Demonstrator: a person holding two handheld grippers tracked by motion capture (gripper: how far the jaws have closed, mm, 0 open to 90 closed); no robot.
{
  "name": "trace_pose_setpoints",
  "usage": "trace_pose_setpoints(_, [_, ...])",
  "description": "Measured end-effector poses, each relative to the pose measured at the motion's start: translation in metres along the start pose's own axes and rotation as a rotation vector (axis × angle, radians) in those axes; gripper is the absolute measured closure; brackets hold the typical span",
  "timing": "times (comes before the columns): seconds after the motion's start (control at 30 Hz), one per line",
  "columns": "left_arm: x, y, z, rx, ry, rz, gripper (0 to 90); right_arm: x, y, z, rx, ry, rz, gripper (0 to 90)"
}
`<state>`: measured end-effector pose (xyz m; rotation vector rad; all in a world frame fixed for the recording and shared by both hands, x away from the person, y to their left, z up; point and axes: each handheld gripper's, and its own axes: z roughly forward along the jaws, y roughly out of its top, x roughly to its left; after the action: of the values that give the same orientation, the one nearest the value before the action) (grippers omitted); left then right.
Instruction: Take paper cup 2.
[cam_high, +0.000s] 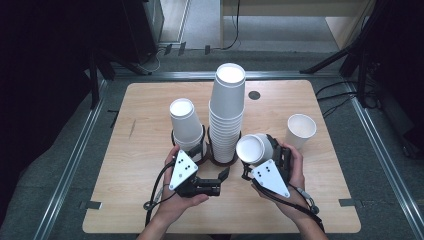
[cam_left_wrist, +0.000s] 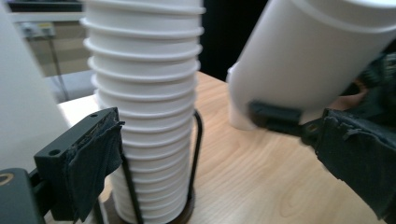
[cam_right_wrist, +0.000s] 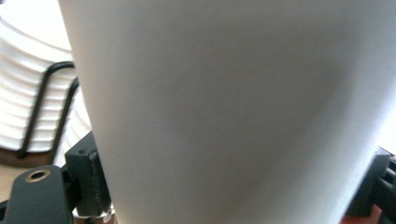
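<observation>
The right claw is clamped on a white paper cup, holding it tilted just right of the tall stack, with the cup's open mouth turned up toward the overhead camera. From the right gripper view the cup sits squarely between the 2 black jaws, its wall pressed by a pad on each side, and the ribbed rims of the stack show behind it at the left inside a black wire holder. The left claw stands with its jaws wide apart and nothing between them, lying low over the surface near the foot of the stack and pointing right, toward the other hand. In the left gripper view the stack rises just beyond the near pad, set in its wire holder on a dark round base, while the held cup leans in the upper right with the right claw's jaw across its lower wall. A shorter stack stands left of the tall one, just beyond the left hand. 1 single cup stands upright on the surface to the right, clear of the right hand. A small dark disc lies at the far side of the surface.
</observation>
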<state>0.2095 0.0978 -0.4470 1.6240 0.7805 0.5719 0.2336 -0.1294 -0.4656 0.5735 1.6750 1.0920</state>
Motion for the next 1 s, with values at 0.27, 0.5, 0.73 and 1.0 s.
trace_pose_setpoints(0.27, [-0.006,-0.001,0.001,0.009,-0.109,0.047,0.9,0.006,-0.003,0.001,0.026,0.135,-0.010,13.7])
trace_pose_setpoints(0.5, [-0.007,-0.001,0.000,0.016,-0.146,0.059,1.2,0.009,-0.005,0.001,0.039,0.255,0.032,13.7])
trace_pose_setpoints(0.73, [-0.010,-0.001,-0.001,0.018,-0.188,0.083,4.0,0.012,-0.008,0.002,0.042,0.369,0.066,13.6])
trace_pose_setpoints(1.0, [-0.012,-0.002,-0.001,0.025,-0.203,0.095,5.4,0.017,-0.008,0.000,0.022,0.471,0.102,13.6])
